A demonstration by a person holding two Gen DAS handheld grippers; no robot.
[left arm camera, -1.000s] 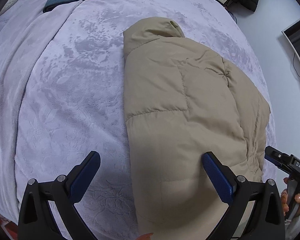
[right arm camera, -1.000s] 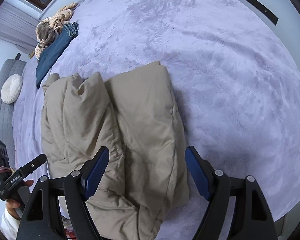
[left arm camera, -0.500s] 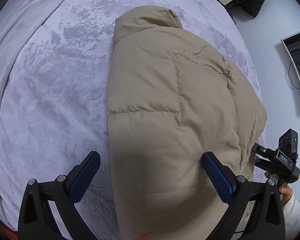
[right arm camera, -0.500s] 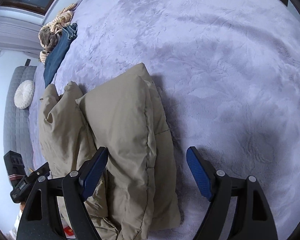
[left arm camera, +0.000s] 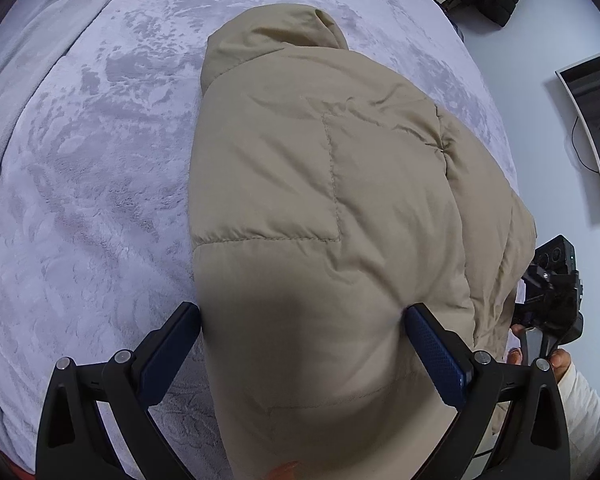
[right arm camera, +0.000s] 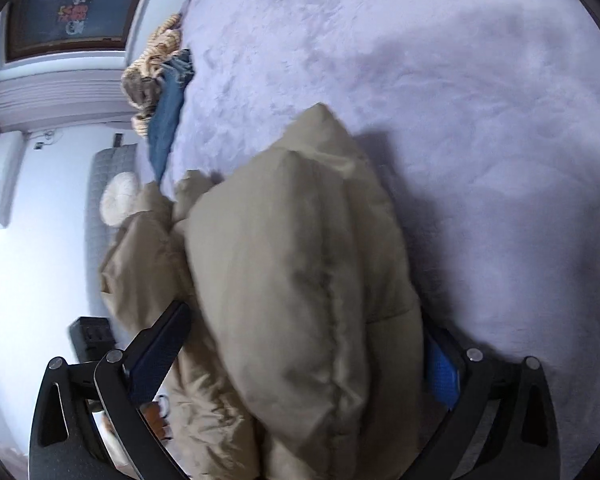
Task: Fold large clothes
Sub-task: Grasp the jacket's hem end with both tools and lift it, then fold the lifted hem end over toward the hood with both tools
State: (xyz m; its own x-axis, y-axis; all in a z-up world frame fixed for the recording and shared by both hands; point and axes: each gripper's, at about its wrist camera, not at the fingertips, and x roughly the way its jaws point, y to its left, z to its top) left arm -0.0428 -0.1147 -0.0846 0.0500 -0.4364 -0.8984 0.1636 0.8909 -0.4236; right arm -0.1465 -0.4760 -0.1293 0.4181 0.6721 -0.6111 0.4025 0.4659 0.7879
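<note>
Right wrist view: the right claw (right arm camera: 300, 360) has just been opening, and its spread jaws straddle a thick fold of the puffy beige quilted jacket (right arm camera: 292, 264), pads not yet pressing. The left claw (left arm camera: 300, 348) likewise gapes around the jacket's near edge. Beyond lies the plush lavender blanket (left arm camera: 88, 184). Best to close on all layers together before lifting, or the padding may slip free.

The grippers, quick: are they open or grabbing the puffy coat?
Left gripper: open wide around the beige coat, not pinching.
Right gripper: jaws just opened wide, coat between them, no squeeze.
</note>
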